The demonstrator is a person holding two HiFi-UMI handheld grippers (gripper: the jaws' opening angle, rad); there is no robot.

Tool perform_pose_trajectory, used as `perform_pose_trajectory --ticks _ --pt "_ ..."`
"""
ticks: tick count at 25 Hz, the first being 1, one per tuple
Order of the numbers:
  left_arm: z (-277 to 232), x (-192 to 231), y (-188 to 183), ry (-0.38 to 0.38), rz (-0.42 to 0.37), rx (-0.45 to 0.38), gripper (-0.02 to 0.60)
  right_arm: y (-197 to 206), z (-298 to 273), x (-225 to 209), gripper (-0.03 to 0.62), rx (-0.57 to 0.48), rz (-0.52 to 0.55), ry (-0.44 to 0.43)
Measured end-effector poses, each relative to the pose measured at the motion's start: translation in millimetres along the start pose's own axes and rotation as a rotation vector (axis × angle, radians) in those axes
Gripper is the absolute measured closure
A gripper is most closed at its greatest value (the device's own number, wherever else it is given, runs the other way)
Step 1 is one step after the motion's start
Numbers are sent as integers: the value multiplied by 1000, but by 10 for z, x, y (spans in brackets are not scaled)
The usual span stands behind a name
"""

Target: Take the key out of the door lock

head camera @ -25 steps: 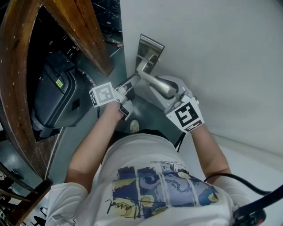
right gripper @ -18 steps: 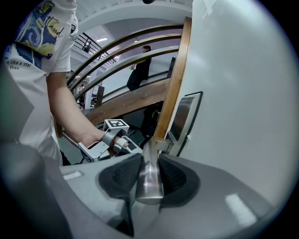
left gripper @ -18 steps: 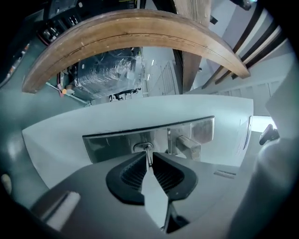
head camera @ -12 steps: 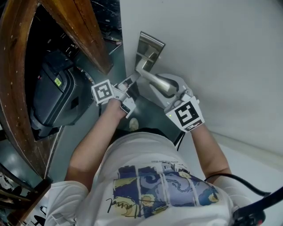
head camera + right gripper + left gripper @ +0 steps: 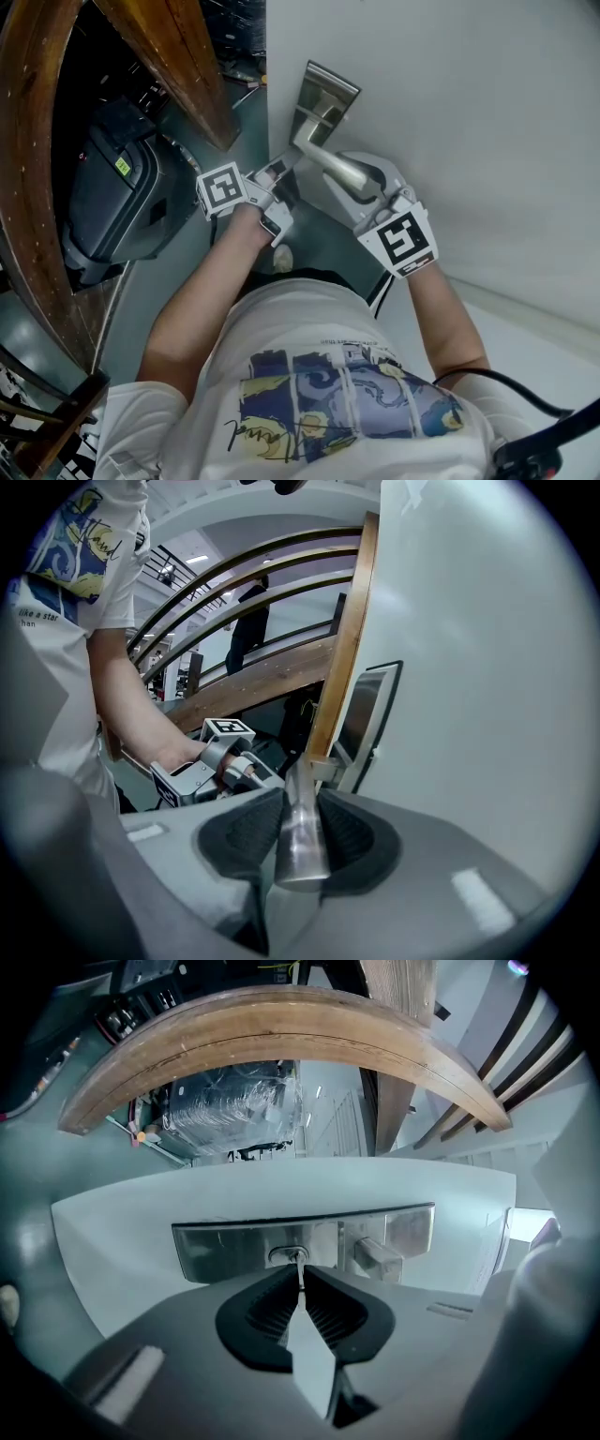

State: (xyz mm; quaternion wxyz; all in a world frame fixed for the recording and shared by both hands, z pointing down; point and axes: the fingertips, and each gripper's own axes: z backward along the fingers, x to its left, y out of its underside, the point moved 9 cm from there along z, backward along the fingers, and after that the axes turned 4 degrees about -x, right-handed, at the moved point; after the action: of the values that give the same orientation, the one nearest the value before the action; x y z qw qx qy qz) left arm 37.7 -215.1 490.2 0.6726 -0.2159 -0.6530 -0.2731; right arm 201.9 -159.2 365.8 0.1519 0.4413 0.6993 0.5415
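A silver lock plate [image 5: 328, 97] sits on the white door [image 5: 469, 112], with a lever handle [image 5: 336, 169] below it. In the left gripper view a thin key [image 5: 299, 1277] sticks out of the keyhole [image 5: 288, 1255] in the plate [image 5: 225, 1249]. My left gripper [image 5: 300, 1271] points level at it. Its jaws have just been closing and the black pads now press on the key. In the head view that gripper [image 5: 278, 178] hides the key. My right gripper [image 5: 300, 803] is shut on the handle [image 5: 298, 841], seen from above as the gripper [image 5: 372, 192] at the lever's end.
The door's wooden edge [image 5: 343, 639] runs up beside the plate [image 5: 362, 712]. A curved wooden banister [image 5: 28, 187] and a dark case [image 5: 122, 197] stand to the left of the door. A chair [image 5: 47, 412] is at the lower left, and a black cable [image 5: 525, 394] at the lower right.
The left gripper's jaws have closed onto the key and the gripper has rolled slightly, its marker cube turning. The right gripper has stayed on the handle.
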Motion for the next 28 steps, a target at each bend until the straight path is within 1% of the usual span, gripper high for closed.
perform_pose_trajectory --ticks 8,16,21,24,28 --pt "72 -11 11 -7 45 1 558 -11 -17 60 477 6 -7 14" --pt "329 -36 81 -19 31 10 559 -15 22 -27 478 23 -40 30" --pt "486 -38 83 -23 26 12 558 5 20 -79 477 31 -16 24" --pt "584 -60 94 -19 32 19 558 37 20 -107 477 38 -27 31" --pt "795 -129 81 -23 14 29 558 31 23 -101 474 50 -24 42"
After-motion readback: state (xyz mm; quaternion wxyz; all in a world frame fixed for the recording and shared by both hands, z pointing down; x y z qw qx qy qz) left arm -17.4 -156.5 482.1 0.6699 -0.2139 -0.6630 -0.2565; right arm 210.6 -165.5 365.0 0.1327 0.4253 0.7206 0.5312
